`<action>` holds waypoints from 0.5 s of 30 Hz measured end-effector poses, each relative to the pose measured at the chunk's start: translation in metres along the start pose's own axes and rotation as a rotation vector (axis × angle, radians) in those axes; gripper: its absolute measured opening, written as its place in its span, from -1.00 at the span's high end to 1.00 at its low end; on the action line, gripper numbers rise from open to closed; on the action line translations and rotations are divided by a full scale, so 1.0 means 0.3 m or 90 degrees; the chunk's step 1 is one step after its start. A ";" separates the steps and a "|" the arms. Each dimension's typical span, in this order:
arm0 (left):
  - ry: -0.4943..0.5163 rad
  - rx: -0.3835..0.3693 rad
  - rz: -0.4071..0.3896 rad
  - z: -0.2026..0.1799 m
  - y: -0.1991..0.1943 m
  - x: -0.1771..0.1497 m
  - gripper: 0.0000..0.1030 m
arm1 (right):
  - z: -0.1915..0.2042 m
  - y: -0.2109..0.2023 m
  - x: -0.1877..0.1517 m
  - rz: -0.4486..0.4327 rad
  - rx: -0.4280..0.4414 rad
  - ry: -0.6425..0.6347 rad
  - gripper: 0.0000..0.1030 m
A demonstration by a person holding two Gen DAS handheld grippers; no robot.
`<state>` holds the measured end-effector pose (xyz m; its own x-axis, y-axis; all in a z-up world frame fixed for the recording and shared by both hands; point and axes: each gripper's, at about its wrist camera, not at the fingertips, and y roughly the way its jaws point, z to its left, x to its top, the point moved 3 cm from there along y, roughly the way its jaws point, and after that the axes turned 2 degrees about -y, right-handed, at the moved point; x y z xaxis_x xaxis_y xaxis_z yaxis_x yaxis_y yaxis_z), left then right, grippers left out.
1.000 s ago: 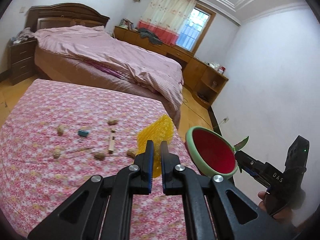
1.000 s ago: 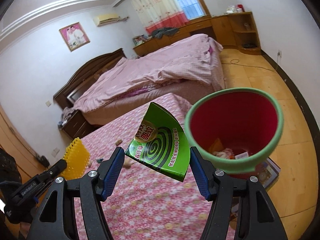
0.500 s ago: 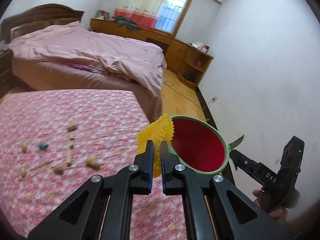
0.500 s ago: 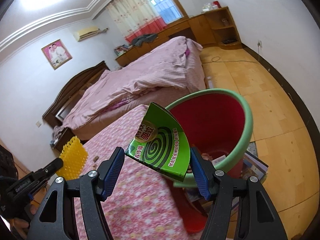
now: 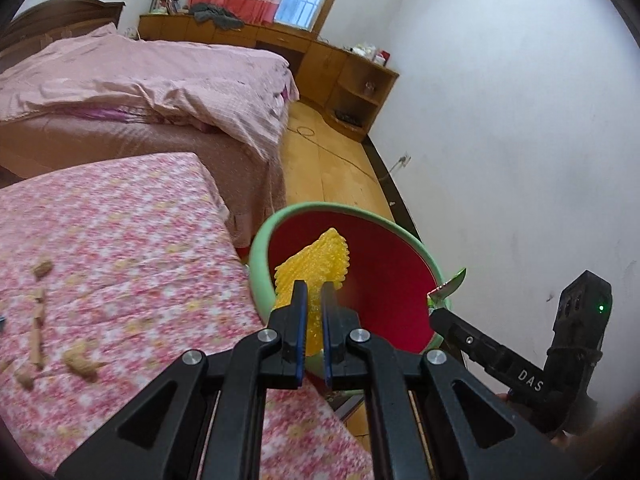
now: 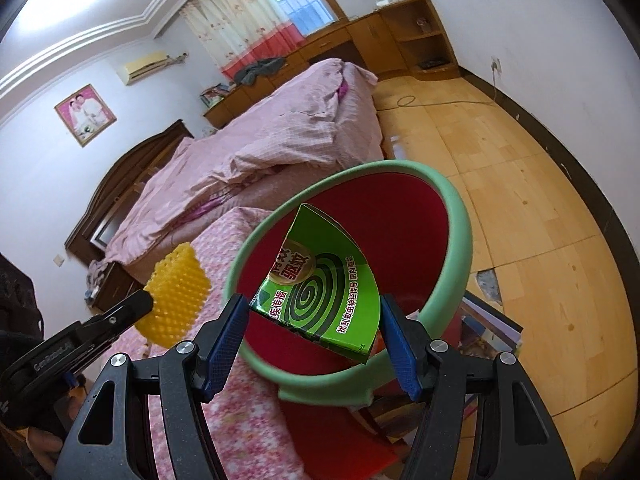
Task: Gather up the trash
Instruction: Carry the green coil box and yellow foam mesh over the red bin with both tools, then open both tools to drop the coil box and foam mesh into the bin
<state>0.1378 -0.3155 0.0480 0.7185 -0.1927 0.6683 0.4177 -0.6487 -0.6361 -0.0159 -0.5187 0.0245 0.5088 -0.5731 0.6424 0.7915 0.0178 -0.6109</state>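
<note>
A red bin with a green rim (image 5: 260, 248) (image 6: 452, 196) stands on the floor beside the flowered table. My left gripper (image 5: 313, 300) is shut on a piece of yellow bubble wrap (image 5: 316, 264) (image 6: 176, 292), held over the near edge of the bin. My right gripper (image 6: 314, 320) is shut on a green mosquito-coil box (image 6: 324, 296), which hangs above the bin's mouth; in the left wrist view only a corner of that box (image 5: 452, 282) shows at the right gripper's tip. Bits of paper lie at the bin's bottom.
Peanut shells (image 5: 82, 362) and small sticks (image 5: 38, 320) lie scattered on the pink flowered table cover (image 5: 120, 240). A bed with a pink quilt (image 5: 160, 76) stands behind, with wooden cabinets (image 5: 352, 84) along the far wall. Papers (image 6: 492, 324) lie on the wooden floor by the bin.
Both grippers have swung from over the table toward the bin. The yellow bubble wrap now hangs over the bin's edge and the green box above its mouth.
</note>
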 end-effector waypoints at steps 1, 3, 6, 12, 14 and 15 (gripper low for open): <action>0.001 -0.001 0.003 -0.004 0.013 -0.002 0.91 | -0.007 0.004 0.001 0.000 -0.002 0.000 -0.30; 0.006 -0.005 0.011 -0.016 0.049 -0.002 0.91 | -0.014 0.016 0.003 0.002 -0.008 0.000 -0.31; 0.015 -0.010 0.017 -0.029 0.083 -0.001 0.91 | -0.020 0.030 0.003 0.005 -0.014 -0.002 -0.33; 0.010 -0.010 0.033 -0.024 0.114 -0.008 0.76 | -0.026 0.057 -0.002 0.008 -0.019 -0.002 -0.33; 0.006 -0.014 0.032 -0.020 0.117 -0.005 0.53 | -0.019 0.061 0.001 0.008 -0.024 -0.007 -0.33; 0.005 -0.016 0.029 -0.020 0.116 -0.002 0.48 | -0.018 0.062 0.001 0.007 -0.026 -0.008 -0.33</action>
<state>0.1486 -0.3424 0.0276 0.7321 -0.2277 0.6420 0.3705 -0.6578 -0.6557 -0.0028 -0.5231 0.0107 0.5216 -0.5628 0.6412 0.7715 -0.0098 -0.6361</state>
